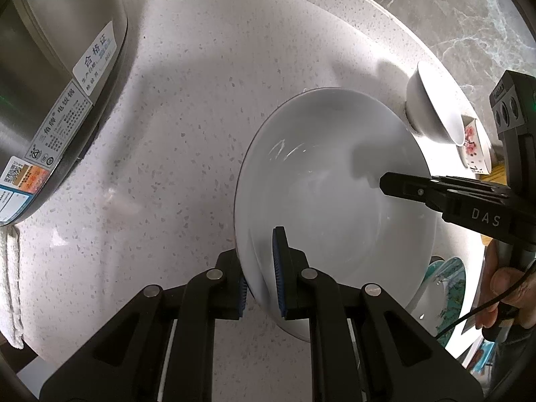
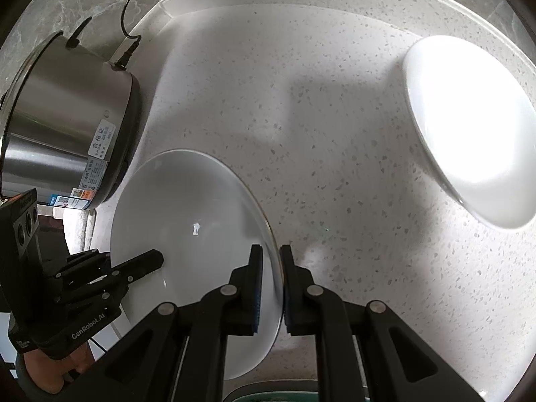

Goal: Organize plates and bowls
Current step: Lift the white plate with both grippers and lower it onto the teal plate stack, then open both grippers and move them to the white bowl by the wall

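A pale speckled stone worktop (image 2: 301, 107) carries everything, with a raised lip along its back edge. A steel rice cooker (image 2: 67, 124) stands on it at the left, stickers on its side and a black cord plugged in behind. A white plate (image 2: 469, 127) lies flat on the worktop at the right, brightly lit. A small white bowl (image 1: 432, 107) sits near the worktop's edge, and a folded white cloth (image 1: 10, 284) lies beside the cooker
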### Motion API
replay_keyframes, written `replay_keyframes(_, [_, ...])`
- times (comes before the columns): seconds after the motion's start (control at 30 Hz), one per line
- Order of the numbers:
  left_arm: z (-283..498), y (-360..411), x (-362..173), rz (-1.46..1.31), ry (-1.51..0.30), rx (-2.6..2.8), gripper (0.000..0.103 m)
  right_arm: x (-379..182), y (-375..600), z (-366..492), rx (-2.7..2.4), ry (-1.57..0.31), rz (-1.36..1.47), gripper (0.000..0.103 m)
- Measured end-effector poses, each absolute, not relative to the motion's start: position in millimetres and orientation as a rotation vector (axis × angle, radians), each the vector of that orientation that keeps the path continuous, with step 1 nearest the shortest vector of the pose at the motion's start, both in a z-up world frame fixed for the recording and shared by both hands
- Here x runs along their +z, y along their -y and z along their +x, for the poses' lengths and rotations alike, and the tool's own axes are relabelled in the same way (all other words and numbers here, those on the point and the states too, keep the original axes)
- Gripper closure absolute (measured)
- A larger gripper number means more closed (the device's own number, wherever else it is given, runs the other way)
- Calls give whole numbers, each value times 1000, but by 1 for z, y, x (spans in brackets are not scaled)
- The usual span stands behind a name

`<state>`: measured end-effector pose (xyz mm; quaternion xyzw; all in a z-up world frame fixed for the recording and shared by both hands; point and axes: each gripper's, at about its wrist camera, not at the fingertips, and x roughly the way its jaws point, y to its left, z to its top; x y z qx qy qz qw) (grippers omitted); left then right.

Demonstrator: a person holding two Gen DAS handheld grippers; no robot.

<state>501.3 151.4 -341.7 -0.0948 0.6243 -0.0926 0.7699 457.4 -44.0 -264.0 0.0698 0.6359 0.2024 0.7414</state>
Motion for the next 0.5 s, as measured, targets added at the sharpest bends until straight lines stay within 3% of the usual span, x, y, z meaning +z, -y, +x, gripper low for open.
replay_keyframes(0.3, [495,-166,-328,-228,-1289,-154,89,-255,49,450,453,-1358,182,86])
replay_keyframes(0.33, [493,-168,-323,-231,-1280,-150,87,-250,52,447,451,-1339,186,81])
replay_keyframes(0.37, [491,-170,-318,-237,-1271,-148,79,-244,57,445,448,-1323,199,66])
replay_keyframes(0.4, [487,-172,-309,-237,-1252,-149,61,-237,64,441,444,-1298,223,56])
replay_keyframes(0.43, [484,-173,-302,-235,-1235,-152,47,-229,72,437,438,-1268,249,39])
replay_keyframes(0.47, [481,-174,-293,-245,-1210,-169,29,-221,81,433,425,-1242,272,32])
replay_keyframes(0.5, [479,-175,-281,-275,-1176,-208,27,-215,89,429,420,-1220,299,31])
